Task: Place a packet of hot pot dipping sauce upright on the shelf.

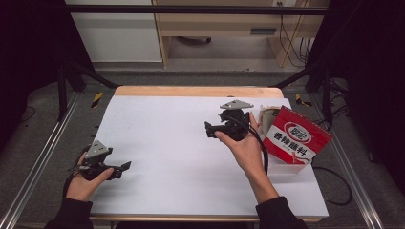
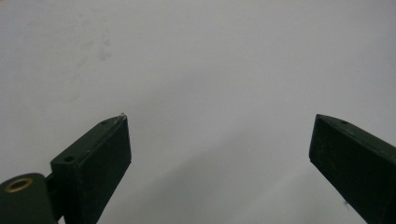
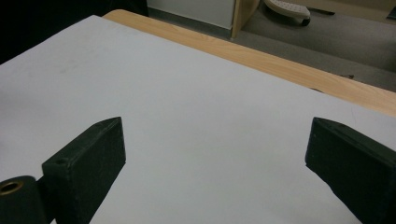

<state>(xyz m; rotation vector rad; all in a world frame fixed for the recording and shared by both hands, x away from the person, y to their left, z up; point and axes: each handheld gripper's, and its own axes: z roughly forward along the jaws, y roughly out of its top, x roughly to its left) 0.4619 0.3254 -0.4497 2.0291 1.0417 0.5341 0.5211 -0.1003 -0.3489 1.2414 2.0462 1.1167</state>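
Both grippers are held with jaws apart: the left gripper (image 1: 125, 166) near the table's (image 1: 167, 143) front-left corner, the right gripper (image 1: 208, 129) beside the red seasoning packet (image 1: 297, 138) at the right edge.

A pouch (image 1: 295, 138) lies at the table's (image 1: 167, 129) right edge.
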